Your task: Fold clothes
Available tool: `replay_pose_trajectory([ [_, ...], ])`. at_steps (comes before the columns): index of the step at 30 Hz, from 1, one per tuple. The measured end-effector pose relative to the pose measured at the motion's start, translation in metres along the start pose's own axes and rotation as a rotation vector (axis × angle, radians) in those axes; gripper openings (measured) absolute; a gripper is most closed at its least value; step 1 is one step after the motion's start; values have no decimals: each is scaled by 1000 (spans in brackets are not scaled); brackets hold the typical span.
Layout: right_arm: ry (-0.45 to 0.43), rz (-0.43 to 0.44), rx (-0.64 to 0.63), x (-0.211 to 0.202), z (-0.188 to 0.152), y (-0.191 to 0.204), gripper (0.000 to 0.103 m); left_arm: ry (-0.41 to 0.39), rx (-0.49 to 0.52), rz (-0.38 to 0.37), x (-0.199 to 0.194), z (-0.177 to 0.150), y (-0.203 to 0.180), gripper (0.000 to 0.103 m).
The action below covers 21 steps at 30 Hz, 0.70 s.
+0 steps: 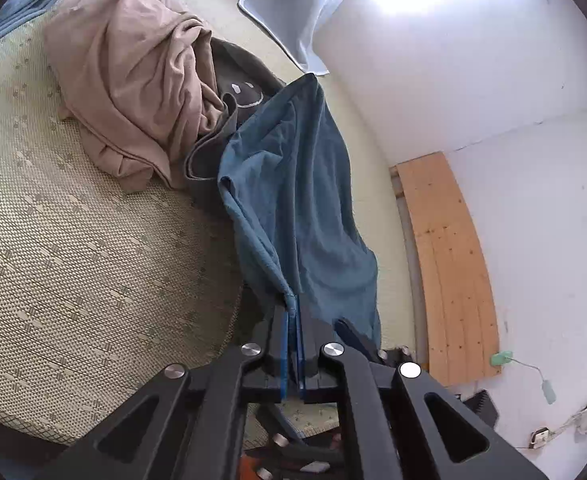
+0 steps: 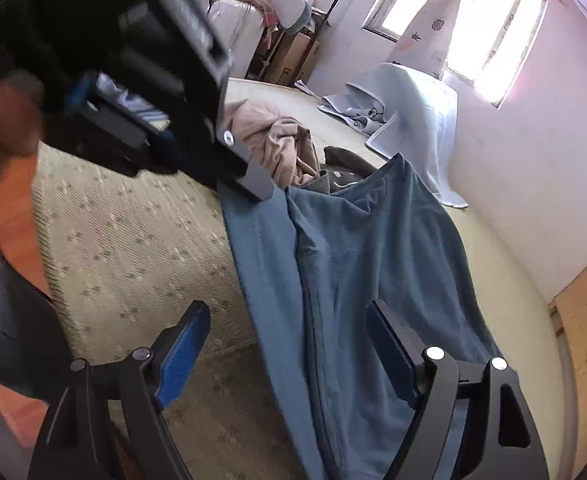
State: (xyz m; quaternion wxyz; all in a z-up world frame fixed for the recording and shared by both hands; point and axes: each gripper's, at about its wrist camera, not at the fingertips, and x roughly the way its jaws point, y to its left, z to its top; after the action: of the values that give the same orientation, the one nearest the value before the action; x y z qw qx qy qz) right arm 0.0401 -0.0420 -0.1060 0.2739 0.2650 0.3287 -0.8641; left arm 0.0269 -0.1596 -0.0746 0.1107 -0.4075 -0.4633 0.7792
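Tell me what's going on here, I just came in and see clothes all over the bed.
A person is folding laundry with a hand-held gripper in each hand. The left hand-held gripper is shut on an edge of a blue garment and holds it up off the bed. The right hand-held gripper is open above the same garment, gripping nothing. A pink garment and a dark one lie heaped behind, not yet folded.

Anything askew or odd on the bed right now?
Only unfolded laundry: the pink garment sits crumpled on the dark smiley-print one, and the blue garment hangs bunched from the shut left gripper. Right gripper is open.
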Motion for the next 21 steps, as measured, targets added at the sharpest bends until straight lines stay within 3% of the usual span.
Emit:
replay_pose_trajectory([
  [11, 30, -108, -118, 38, 17, 18, 82, 8, -4, -47, 0, 6, -2, 1],
  [13, 30, -125, -127, 43, 20, 19, 78, 6, -3, -49, 0, 7, -2, 1],
  [14, 30, -131, -130, 46, 21, 18, 74, 5, 1, -48, 0, 8, -2, 1],
  [16, 34, -143, -126, 50, 25, 14, 35, 4, 7, -43, 2, 10, -3, 2],
  [18, 51, -127, -103, 56, 29, 7, 12, -1, 9, -44, 4, 13, -4, 2],
  [20, 62, -103, -82, 59, 31, -1, 8, -7, -3, -44, 4, 18, -1, 12],
  [21, 59, -89, -72, 58, 31, -4, 7, -15, -19, -43, 3, 21, 2, 29],
])
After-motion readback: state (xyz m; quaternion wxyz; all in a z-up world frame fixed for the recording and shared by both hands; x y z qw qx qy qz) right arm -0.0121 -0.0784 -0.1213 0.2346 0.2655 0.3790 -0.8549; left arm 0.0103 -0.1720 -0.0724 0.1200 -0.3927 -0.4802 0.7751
